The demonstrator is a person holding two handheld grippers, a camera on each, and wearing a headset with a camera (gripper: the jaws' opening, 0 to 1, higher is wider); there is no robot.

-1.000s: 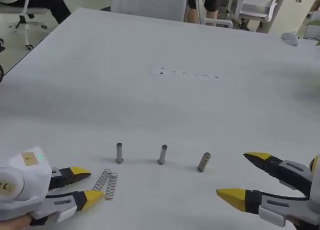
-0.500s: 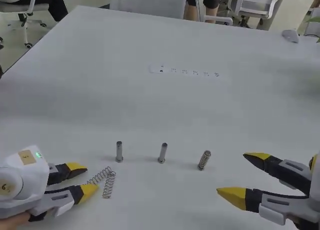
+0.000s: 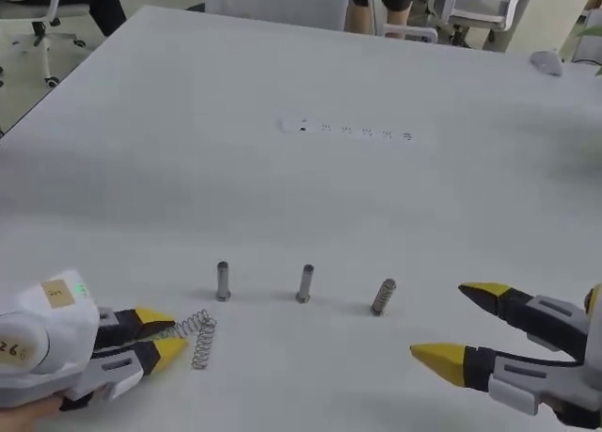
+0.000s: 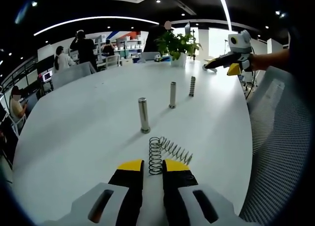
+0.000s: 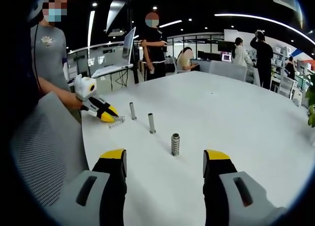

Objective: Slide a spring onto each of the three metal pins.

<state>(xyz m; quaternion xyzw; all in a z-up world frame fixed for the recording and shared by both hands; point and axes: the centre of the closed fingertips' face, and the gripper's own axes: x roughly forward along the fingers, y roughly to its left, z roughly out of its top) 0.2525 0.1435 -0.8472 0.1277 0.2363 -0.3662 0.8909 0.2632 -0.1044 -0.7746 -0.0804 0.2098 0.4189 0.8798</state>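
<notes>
Spring (image 4: 155, 149) — near end between left gripper (image 4: 153, 163) tips.

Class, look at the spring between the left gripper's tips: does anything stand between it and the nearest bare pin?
Nothing visible does. Only bare table separates the spring from the nearest pin; the second loose spring lies off to one side.

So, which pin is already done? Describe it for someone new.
On the white table, three short metal pins stand in a row. It is the end pin nearest the right gripper, the only one wearing a coiled spring.
</notes>
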